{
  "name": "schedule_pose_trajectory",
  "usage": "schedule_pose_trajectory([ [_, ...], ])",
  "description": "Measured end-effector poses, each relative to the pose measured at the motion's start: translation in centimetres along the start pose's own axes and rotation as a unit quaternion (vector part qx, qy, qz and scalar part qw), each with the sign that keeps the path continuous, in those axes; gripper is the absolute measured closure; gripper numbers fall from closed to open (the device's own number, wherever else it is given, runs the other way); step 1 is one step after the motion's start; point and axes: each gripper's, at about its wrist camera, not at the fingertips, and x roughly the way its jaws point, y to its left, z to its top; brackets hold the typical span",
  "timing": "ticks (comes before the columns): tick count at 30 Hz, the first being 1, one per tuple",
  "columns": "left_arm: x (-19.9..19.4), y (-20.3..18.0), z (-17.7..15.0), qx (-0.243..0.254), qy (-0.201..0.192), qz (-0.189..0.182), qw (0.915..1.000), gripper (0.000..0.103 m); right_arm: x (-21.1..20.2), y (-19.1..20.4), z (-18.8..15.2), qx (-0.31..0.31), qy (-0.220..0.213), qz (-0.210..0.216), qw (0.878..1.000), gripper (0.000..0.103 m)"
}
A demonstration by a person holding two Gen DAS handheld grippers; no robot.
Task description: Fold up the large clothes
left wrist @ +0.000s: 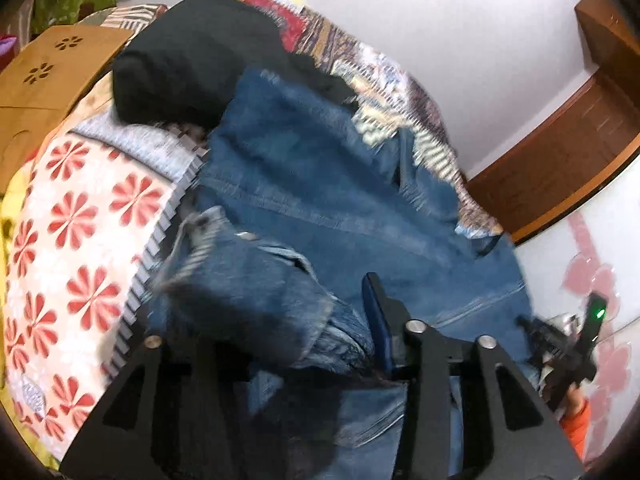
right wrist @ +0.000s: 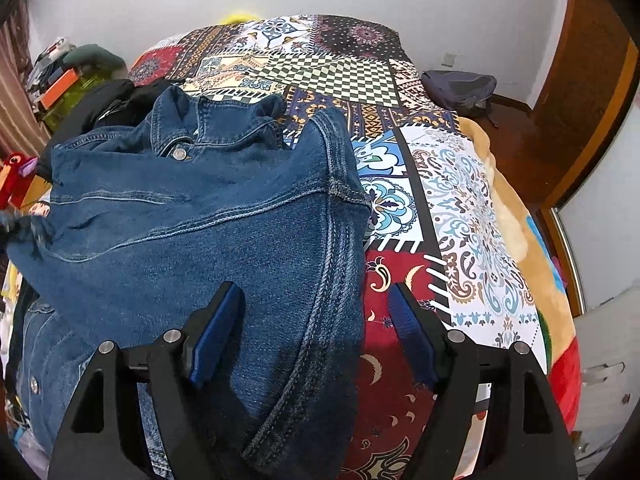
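A: Where's the denim jacket [right wrist: 192,216]?

B: Spread on the bed [right wrist: 404,292], collar at the far end, a black garment [left wrist: 192,60] just beyond it.

A: And the grippers?

B: The right gripper [right wrist: 316,312] stands apart, astride the jacket's right sleeve edge, not pinching. The left gripper [left wrist: 304,304] is partly apart over bunched denim; only one pad is clear, so a grip is doubtful.

A: Risks?

B: Probably a shallow bite slipping off thick seams, leaving a crooked fold.

The right gripper [right wrist: 316,308] has black angular finger arms, dark blue ribbed pads [right wrist: 216,336] and round silver pins at the pivots. The left gripper [left wrist: 304,320] is built alike. An orange sleeve [left wrist: 576,426] shows behind it.
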Motion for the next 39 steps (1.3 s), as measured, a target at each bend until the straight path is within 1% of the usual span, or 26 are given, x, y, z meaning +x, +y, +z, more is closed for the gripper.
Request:
schedule_pose_trajectory([
  [1, 0.0, 0.1, -0.4, 0.004, 0.004, 0.009, 0.9999, 0.067, 0.0, 0.0, 0.0, 0.004, -0.001, -0.001, 1.0, 0.029],
  [3, -0.2, -0.2, -1.2, 0.019, 0.001, 0.023, 0.9996, 0.07, -0.1, 0.2, 0.1, 0.008, 0.0, -0.005, 1.0, 0.029],
  [5, -0.9, -1.4, -1.9, 0.061, -0.012, 0.053, 0.9966, 0.07, -0.3, 0.3, 0.4, 0.005, 0.005, -0.01, 1.0, 0.029],
  [6, -1.2, -2.3, -2.1, 0.086, -0.019, 0.07, 0.9937, 0.07, -0.4, 0.4, 0.6, 0.001, 0.006, -0.012, 1.0, 0.029],
  [8, -1.5, -3.4, -2.6, 0.138, -0.026, 0.107, 0.9843, 0.068, -0.9, 0.6, 0.8, -0.008, 0.0, -0.017, 1.0, 0.029],
  [9, -1.5, -3.8, -2.9, 0.157, -0.022, 0.125, 0.9794, 0.065, -1.1, 0.6, 0.9, -0.011, -0.003, -0.02, 1.0, 0.029],
  [10, -1.3, -3.7, -2.9, 0.169, -0.015, 0.14, 0.9755, 0.058, -1.3, 0.7, 0.9, -0.013, -0.006, -0.023, 1.0, 0.029],
  [11, -1.0, -3.7, -3.2, 0.181, -0.008, 0.163, 0.9698, 0.053, -1.4, 0.6, 0.9, -0.012, -0.007, -0.023, 1.0, 0.029],
  [12, -0.8, -3.6, -3.3, 0.187, -0.004, 0.179, 0.9658, 0.044, -1.4, 0.5, 0.8, -0.01, -0.005, -0.02, 1.0, 0.029],
  [13, -0.6, -3.1, -3.6, 0.19, 0.003, 0.194, 0.9626, 0.04, -1.3, 0.4, 0.7, -0.007, -0.002, -0.019, 1.0, 0.029],
  [14, -0.3, -2.4, -3.8, 0.186, 0.013, 0.199, 0.962, 0.04, -1.1, 0.3, 0.6, -0.004, 0.002, -0.018, 1.0, 0.029],
  [16, -0.1, -1.4, -4.2, 0.171, 0.031, 0.202, 0.9638, 0.039, -0.9, 0.2, 0.3, 0.0, 0.005, -0.016, 1.0, 0.029],
  [18, -0.3, -0.7, -4.2, 0.16, 0.037, 0.203, 0.9653, 0.038, -1.0, 0.1, 0.1, 0.004, 0.005, -0.011, 1.0, 0.029],
  [19, -0.7, -0.5, -4.1, 0.158, 0.033, 0.205, 0.9655, 0.037, -1.1, 0.1, 0.1, 0.006, 0.005, -0.008, 1.0, 0.029],
  [22, -2.4, -0.3, -3.5, 0.161, 0.014, 0.226, 0.9608, 0.037, -1.5, -0.2, 0.4, 0.007, 0.001, -0.003, 1.0, 0.029],
  [23, -3.1, -0.3, -2.9, 0.16, 0.004, 0.226, 0.9609, 0.037, -1.7, -0.2, 0.6, 0.007, -0.002, -0.003, 1.0, 0.029],
  [25, -3.9, -0.4, -1.7, 0.158, -0.009, 0.224, 0.9617, 0.033, -2.2, -0.5, 1.1, 0.009, -0.011, 0.002, 1.0, 0.029],
  [29, -4.5, -0.8, 1.0, 0.159, -0.035, 0.228, 0.96, 0.031, -2.9, -1.3, 2.3, 0.028, -0.025, 0.027, 0.999, 0.029],
  [34, -3.3, -1.4, 4.6, 0.153, -0.045, 0.204, 0.966, 0.029, -3.0, -2.1, 4.2, 0.04, -0.034, 0.046, 0.998, 0.029],
  [39, -0.4, -1.4, 7.4, 0.155, -0.029, 0.179, 0.9712, 0.029, -1.6, -2.5, 6.1, 0.039, -0.018, 0.066, 0.997, 0.029],
])
